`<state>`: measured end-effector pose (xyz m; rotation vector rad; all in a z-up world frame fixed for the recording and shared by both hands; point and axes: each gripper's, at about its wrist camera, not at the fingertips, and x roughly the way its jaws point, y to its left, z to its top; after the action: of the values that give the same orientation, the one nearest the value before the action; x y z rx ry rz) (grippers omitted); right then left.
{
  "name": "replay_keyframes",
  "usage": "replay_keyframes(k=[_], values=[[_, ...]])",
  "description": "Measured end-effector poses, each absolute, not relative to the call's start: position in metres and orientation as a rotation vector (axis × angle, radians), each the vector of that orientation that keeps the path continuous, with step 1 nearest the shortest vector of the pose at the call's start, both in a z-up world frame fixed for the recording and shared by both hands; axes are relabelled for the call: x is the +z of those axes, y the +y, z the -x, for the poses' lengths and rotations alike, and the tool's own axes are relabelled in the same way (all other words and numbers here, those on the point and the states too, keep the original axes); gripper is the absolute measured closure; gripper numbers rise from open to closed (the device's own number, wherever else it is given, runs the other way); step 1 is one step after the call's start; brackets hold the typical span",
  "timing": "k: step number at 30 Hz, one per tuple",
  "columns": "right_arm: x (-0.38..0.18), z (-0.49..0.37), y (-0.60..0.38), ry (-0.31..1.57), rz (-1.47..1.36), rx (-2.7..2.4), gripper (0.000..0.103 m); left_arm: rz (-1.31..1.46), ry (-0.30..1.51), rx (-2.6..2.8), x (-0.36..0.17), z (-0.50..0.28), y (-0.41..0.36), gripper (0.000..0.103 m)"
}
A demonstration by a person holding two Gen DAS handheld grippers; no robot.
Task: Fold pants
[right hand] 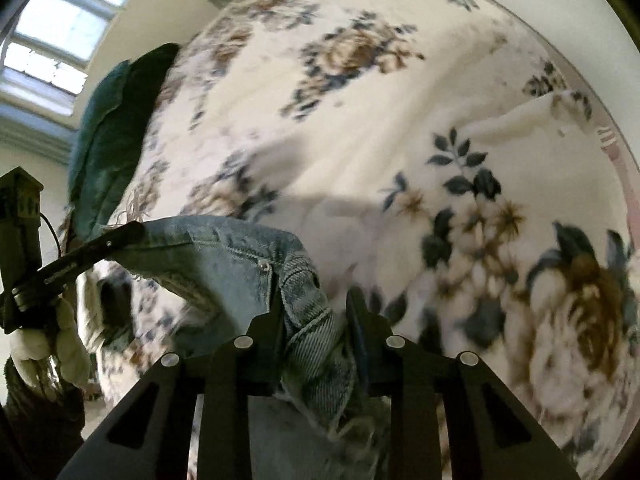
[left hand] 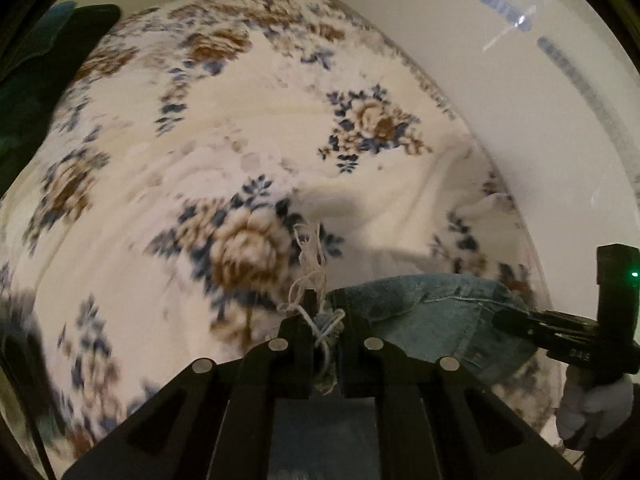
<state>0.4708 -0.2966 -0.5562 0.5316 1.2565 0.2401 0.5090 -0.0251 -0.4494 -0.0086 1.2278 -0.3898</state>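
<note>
The pants are light blue denim with frayed white threads, held up above a floral bedspread. My left gripper [left hand: 325, 312] is shut on a frayed edge of the pants [left hand: 424, 312], with loose threads sticking out between the fingers. My right gripper [right hand: 313, 300] is shut on a bunched denim fold of the pants [right hand: 240, 256]. The denim stretches between the two grippers. The right gripper also shows at the right of the left wrist view [left hand: 504, 320], and the left gripper at the left of the right wrist view [right hand: 132, 232]. Gloved hands hold both tools.
The bedspread [left hand: 248, 128] is cream with brown and blue flowers and fills both views [right hand: 360, 140]. A dark green pillow [right hand: 116, 128] lies at its far edge, also in the left wrist view [left hand: 48, 60]. White wall to the right; a window [right hand: 60, 36] stands upper left.
</note>
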Motion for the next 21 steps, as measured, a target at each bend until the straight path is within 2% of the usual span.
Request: replay_keyframes(k=[4,7,10,14,17,18,20,21], values=[[-0.515,-0.417,-0.277,1.256,-0.477,0.306,0.077,0.1,1.258,-0.369,-0.419,-0.435,0.003,0.098],[-0.504,-0.366,-0.265,1.299,-0.426,0.358,0.077,0.156,1.331,-0.333,-0.424,-0.369,0.02,0.098],[-0.513,-0.313,-0.255,1.384,-0.398,0.394,0.077,0.197,1.451,-0.287,-0.457,-0.307,0.027,0.098],[-0.553,-0.254,-0.249,1.519,-0.336,0.392,0.077,0.19,1.575,-0.251,-0.519,-0.249,0.024,0.097],[-0.591,-0.229,-0.245,1.623,-0.279,0.377,0.075,0.139,1.648,-0.262,-0.563,-0.227,0.014,0.092],[-0.601,-0.226,-0.246,1.645,-0.257,0.375,0.068,0.118,1.669,-0.257,-0.576,-0.219,0.012,0.092],[-0.621,-0.218,-0.247,1.705,-0.209,0.377,0.041,0.115,1.703,-0.276,-0.59,-0.208,0.012,0.087],[-0.634,-0.212,-0.248,1.777,-0.202,0.4,0.013,0.126,1.708,-0.283,-0.592,-0.202,0.014,0.076]])
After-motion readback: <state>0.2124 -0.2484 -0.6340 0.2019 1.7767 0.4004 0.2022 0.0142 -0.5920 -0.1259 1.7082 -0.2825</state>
